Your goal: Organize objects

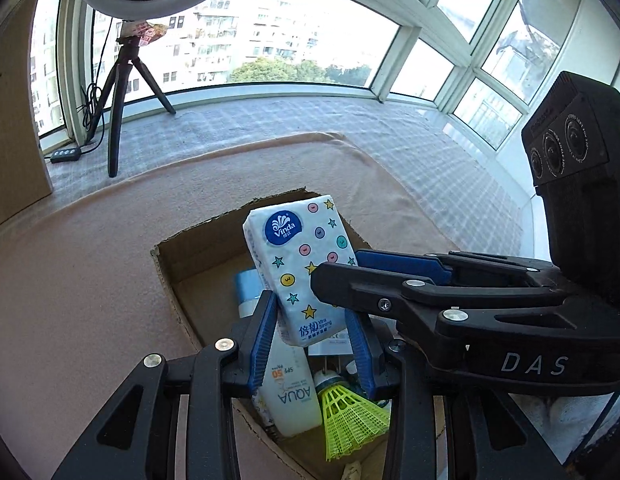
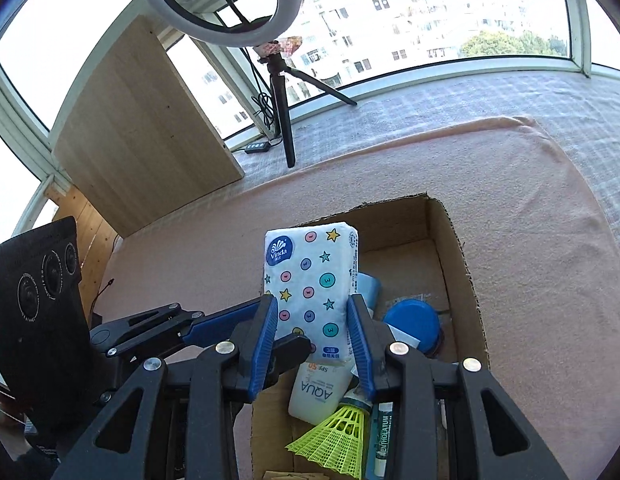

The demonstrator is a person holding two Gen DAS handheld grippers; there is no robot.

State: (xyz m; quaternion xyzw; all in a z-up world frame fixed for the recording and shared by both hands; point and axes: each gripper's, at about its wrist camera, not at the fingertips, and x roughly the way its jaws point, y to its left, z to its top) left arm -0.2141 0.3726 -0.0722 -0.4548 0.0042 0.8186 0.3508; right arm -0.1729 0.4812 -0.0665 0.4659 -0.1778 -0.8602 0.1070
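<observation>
Blue-padded left tongs (image 1: 312,344) and right tongs (image 2: 312,344) both clamp tissue pack (image 1: 299,270) upright over cardboard box (image 2: 466,264), likely for controlled drop beside sunscreen bottle (image 1: 287,394), shuttlecock (image 1: 350,420).

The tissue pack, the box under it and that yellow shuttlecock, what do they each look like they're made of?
Tissue pack: thin glossy plastic film, printed, dimpled where the pads squeeze it, so probably soft inside.
Box: brown corrugated cardboard, matte, with rough torn rims.
Shuttlecock: neon yellow moulded plastic mesh skirt; the base looks like white foam or cork, hard to tell.
</observation>
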